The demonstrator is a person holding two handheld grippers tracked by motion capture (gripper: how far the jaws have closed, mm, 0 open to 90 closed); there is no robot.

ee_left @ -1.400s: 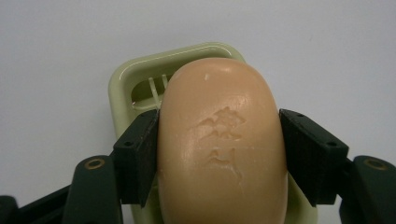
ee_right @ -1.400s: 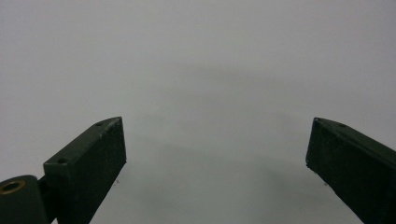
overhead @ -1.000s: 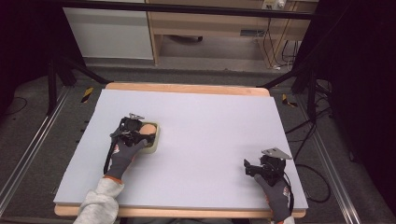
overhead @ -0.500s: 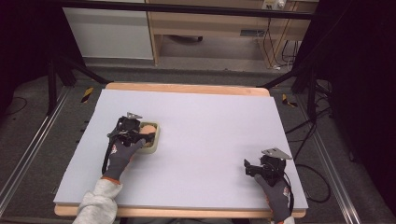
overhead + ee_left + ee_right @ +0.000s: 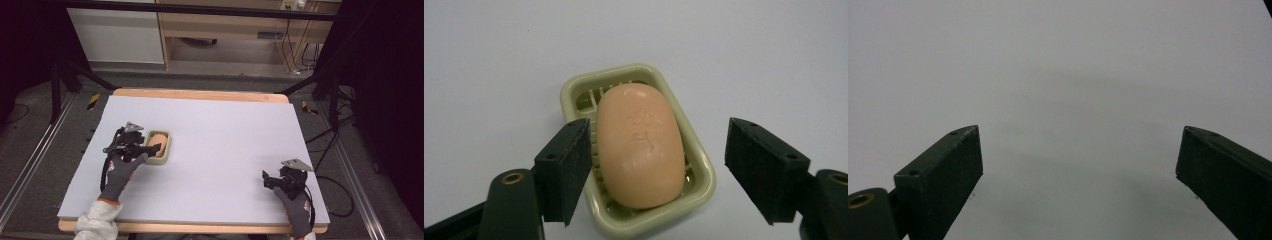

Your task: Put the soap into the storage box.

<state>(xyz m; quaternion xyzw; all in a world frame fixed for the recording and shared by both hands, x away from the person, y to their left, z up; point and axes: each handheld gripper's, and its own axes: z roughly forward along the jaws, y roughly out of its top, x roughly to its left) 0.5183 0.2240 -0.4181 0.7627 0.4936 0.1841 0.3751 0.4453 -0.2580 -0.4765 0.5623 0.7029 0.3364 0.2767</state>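
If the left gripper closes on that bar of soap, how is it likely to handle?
The soap looks rigid, so it should hold its shape. Its smooth, rounded sides may let it slip out of the open jaws of the left gripper. It lies loose in the soap dish, a light-looking tray that might slide if nudged.

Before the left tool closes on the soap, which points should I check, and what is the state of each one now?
1. Left tool open wider than the soap: ok.
2. Soap lies between the jaws: ok.
3. Soap rests flat in the soap dish: ok.
4. Jaws low enough to grip the soap's sides: cannot tell.
5. Left jaw clear of the dish rim: cannot tell.
6. Right tool open and far from the dish, over the table: ok.
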